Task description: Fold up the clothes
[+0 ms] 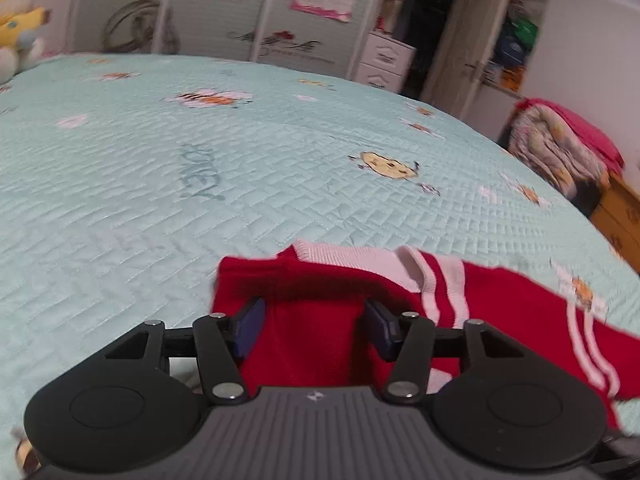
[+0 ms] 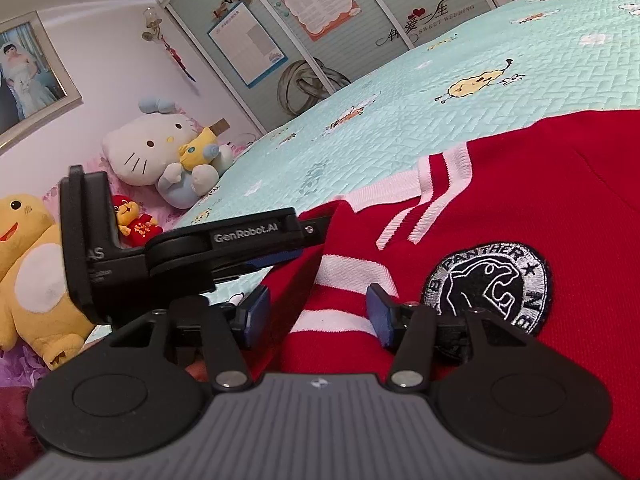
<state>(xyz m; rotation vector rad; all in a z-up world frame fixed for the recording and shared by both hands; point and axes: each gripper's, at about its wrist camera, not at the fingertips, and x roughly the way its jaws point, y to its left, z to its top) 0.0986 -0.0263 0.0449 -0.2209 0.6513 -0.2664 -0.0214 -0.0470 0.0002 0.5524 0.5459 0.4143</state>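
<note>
A red knit top [image 1: 500,300] with white stripes lies spread on the pale green quilted bed [image 1: 200,160]. Its white collar [image 1: 348,258] points away from me. My left gripper [image 1: 316,328] hovers at the garment's left edge, open. Red cloth lies between its blue pads [image 1: 250,328], which do not pinch it. In the right wrist view the top [image 2: 560,200] shows a round panther patch [image 2: 490,286]. My right gripper [image 2: 318,314] stands open over a striped fold of sleeve. The left gripper [image 2: 310,240] reaches in from the left, just above the cloth's edge.
Plush toys [image 2: 148,152] and a yellow one [image 2: 32,272] crowd the head of the bed [image 2: 440,120]. A wardrobe with posters [image 1: 280,8] lines the far wall. A heap of bedding [image 1: 560,148] sits on a wooden cabinet to the right.
</note>
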